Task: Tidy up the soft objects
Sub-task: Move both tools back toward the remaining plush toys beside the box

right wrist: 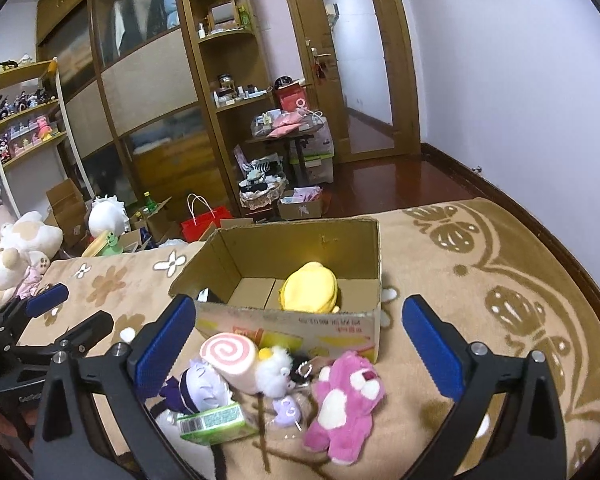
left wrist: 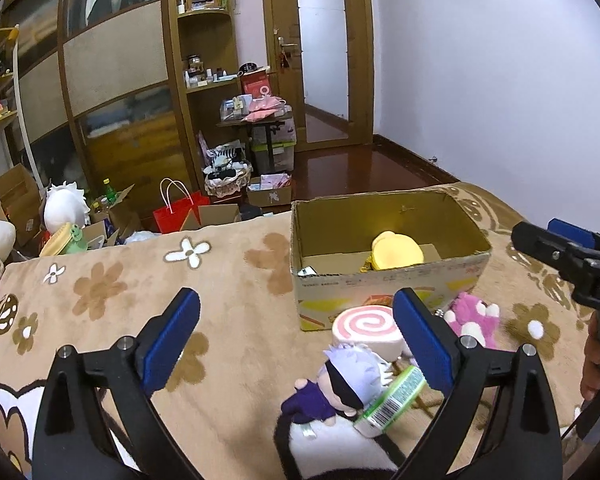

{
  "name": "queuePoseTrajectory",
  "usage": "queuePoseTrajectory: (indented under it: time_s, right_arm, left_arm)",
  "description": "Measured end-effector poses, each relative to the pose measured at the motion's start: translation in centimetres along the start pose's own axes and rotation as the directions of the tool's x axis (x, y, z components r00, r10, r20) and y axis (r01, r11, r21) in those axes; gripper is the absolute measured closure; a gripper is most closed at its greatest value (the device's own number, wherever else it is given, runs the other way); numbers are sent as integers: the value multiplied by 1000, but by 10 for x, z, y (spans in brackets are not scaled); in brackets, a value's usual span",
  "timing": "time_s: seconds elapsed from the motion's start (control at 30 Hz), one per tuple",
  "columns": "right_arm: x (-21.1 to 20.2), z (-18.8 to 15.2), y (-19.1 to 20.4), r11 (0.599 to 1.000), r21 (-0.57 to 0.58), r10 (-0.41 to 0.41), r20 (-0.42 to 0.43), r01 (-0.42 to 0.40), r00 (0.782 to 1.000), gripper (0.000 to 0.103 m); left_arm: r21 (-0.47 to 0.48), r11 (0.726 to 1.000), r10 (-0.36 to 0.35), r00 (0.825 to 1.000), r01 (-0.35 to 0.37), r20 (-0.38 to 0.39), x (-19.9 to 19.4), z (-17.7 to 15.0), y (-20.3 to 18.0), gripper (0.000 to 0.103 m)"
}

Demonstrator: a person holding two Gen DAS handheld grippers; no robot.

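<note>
Both wrist views face the cardboard box (left wrist: 388,280) closely.

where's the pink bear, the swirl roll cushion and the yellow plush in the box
pink bear (right wrist: 346,396), right wrist view, on its belly
swirl roll cushion (right wrist: 230,354), right wrist view, on its spiral face
yellow plush (right wrist: 310,290), right wrist view, on its rounded top

Even indoor lighting, moderately bright; soft shadows. Glare on the glossy floor (left wrist: 364,168). Strong fisheye bending, dark corners; slight softness throughout.
</note>
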State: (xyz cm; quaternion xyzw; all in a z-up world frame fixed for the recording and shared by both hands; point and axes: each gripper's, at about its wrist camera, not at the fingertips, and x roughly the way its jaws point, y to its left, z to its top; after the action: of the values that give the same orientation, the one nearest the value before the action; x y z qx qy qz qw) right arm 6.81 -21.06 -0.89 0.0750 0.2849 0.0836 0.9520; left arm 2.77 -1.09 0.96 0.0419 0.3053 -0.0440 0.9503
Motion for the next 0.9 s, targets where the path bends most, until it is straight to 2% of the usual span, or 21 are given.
queuePoseTrajectory:
  time_s: [0.4,0.7,0.9]
  right_arm:
    - [-4,-14,-8,1000,26,-16,-34,17,999,0]
    - [20,-24,-20,998,42,-47,-100,52,994,0]
    - [38,-32,-31,994,79,-58,-165,72,985,0]
  left_arm:
    - [50,998,-28,998,31,-51,7,-15,-21,7]
    - [49,996,-67,991,73,-114,31,-24,-33,7]
    - [74,990,-110,986,120,-127,44,-27,-46,7]
